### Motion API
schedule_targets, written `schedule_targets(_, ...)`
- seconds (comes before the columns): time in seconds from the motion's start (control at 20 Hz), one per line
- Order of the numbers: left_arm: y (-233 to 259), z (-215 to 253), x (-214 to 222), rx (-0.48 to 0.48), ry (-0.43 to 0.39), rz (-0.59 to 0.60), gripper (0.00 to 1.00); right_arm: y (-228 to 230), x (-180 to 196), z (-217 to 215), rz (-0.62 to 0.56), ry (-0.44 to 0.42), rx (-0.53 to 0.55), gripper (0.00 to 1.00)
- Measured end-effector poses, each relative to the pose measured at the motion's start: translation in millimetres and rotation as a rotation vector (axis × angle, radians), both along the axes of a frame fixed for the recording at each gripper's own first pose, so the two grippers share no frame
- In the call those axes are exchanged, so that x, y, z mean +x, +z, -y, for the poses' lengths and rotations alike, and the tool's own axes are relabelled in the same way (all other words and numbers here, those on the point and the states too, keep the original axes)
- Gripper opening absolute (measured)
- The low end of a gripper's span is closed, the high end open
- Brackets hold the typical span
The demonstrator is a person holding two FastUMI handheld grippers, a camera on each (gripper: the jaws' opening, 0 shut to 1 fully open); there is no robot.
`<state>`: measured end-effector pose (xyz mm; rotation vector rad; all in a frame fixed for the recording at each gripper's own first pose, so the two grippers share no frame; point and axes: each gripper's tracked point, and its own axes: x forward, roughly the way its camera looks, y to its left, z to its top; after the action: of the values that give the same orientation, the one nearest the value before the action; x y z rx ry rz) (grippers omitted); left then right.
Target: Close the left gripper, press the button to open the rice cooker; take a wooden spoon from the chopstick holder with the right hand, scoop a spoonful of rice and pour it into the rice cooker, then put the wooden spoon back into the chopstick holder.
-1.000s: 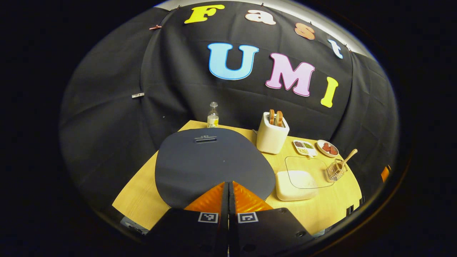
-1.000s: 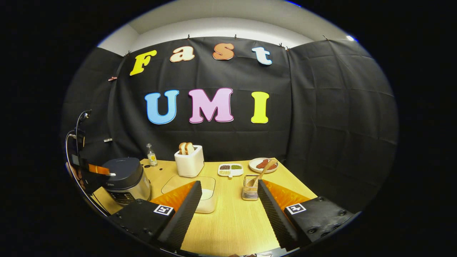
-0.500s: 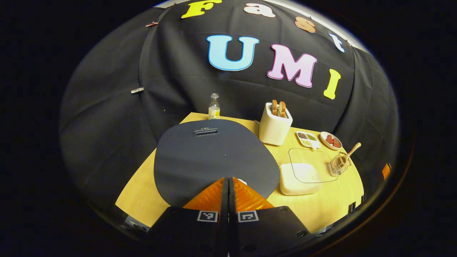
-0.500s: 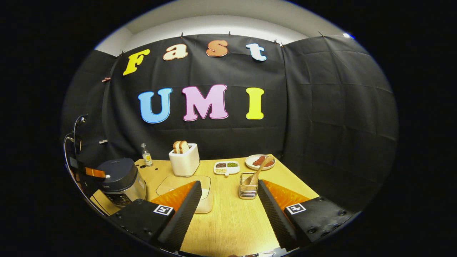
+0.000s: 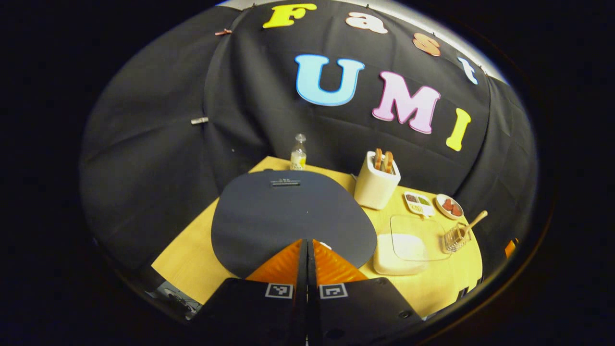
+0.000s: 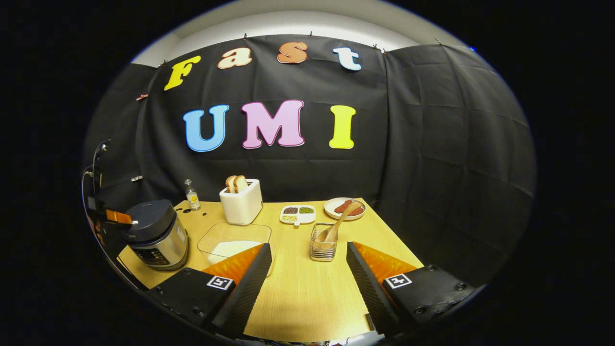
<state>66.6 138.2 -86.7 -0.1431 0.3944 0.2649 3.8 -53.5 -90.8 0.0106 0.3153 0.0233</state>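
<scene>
Wooden table bare between parted right gripper, pressed-together left gripper over rice cooker lid edge.

Right tool: has moved back and a little up from the desk, so the chopstick holder now lies farther ahead, between its spread fingers.
Rice dish: more of it shows beyond the left finger than a second ago.
Left tool: drifted slightly over the rice cooker lid; fingers pressed together as before.

Even overhead light, soft shadows, sharp centre — strong fisheye bending at edges
</scene>
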Motion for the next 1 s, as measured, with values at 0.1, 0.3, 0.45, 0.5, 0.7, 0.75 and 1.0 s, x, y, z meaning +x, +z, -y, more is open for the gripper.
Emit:
schedule_targets(0.1, 33, 4, 1, 0.05, 0.038, 0.078, 0.06, 3, 15, 7, -0.007, -0.006, 0.021, 0.98)
schedule_targets(0.3, 102, 8, 1, 0.134, 0.105, 0.224, 0.06, 2, 45, 25, -0.011, -0.012, 0.058, 0.97)
schedule_targets(0.45, 106, 29, -7, 0.138, 0.102, 0.249, 0.11, -2, 68, 36, -0.015, -0.019, 0.089, 0.98)
schedule_targets(0.5, 102, 40, -8, 0.107, 0.088, 0.25, 0.2, -5, 77, 39, -0.022, -0.021, 0.096, 0.98)
schedule_targets(0.7, 84, 77, -19, 0.019, 0.092, 0.247, 0.42, -19, 110, 53, -0.047, -0.033, 0.126, 0.99)
schedule_targets(0.75, 82, 85, -20, 0.021, 0.091, 0.246, 0.61, -21, 119, 56, -0.05, -0.035, 0.135, 0.99)
schedule_targets(1.0, 62, 122, -27, 0.104, 0.081, 0.176, 0.95, -37, 166, 70, -0.062, -0.045, 0.173, 0.99)
